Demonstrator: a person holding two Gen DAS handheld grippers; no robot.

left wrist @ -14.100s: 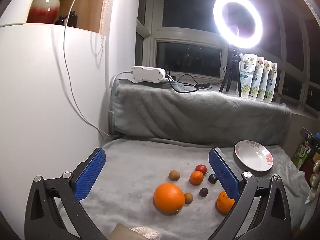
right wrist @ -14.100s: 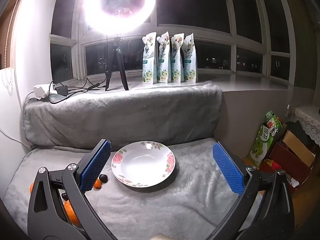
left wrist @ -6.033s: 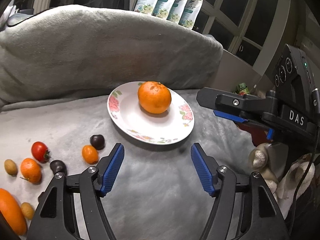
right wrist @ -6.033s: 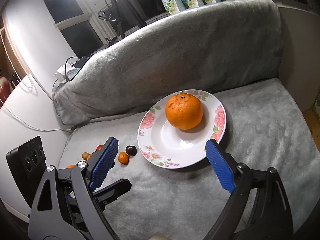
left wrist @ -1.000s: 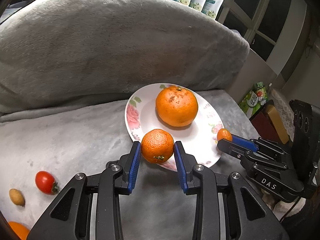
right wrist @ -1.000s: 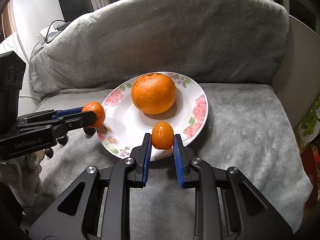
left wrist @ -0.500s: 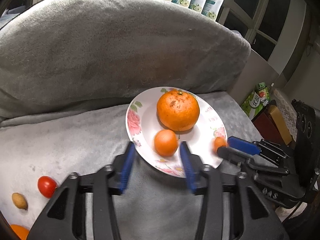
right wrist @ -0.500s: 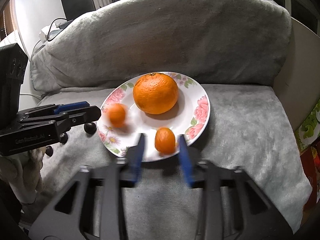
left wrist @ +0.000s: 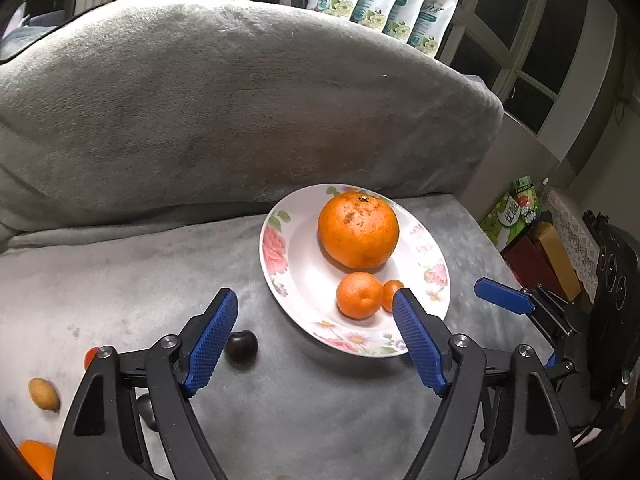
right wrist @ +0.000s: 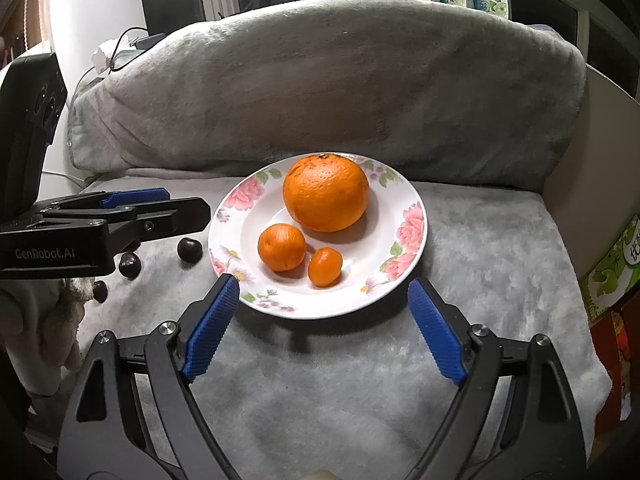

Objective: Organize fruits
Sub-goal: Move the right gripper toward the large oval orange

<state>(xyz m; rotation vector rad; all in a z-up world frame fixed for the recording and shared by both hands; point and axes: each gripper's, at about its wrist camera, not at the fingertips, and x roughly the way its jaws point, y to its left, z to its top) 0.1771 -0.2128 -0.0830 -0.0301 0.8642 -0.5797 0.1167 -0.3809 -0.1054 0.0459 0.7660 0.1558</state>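
Note:
A flowered white plate (left wrist: 280, 248) (right wrist: 412, 224) on the grey blanket holds a large orange (left wrist: 358, 230) (right wrist: 326, 192), a mandarin (left wrist: 359, 295) (right wrist: 282, 247) and a small oval orange fruit (left wrist: 392, 294) (right wrist: 325, 267). My left gripper (left wrist: 314, 312) (right wrist: 188, 206) hovers at the plate's left edge, its jaws opening, with no fruit pressed between its pads. My right gripper (right wrist: 324, 296) stands at the plate's near rim, its jaws also opening and holding nothing. One blue finger (left wrist: 504, 300) of it shows in the left wrist view.
Left of the plate lie dark plums (right wrist: 189, 249) (right wrist: 130, 265) (left wrist: 241, 345), a red tomato (left wrist: 91, 356), a small yellow fruit (left wrist: 44, 394) and another orange (left wrist: 36, 456). A grey bolster (left wrist: 240, 100) rises behind. Boxes (right wrist: 612, 272) stand past the blanket's right edge.
Both grippers have opened. The left let go of the mandarin and the right let go of the small oval fruit; both fruits now rest on the plate beside the large orange.

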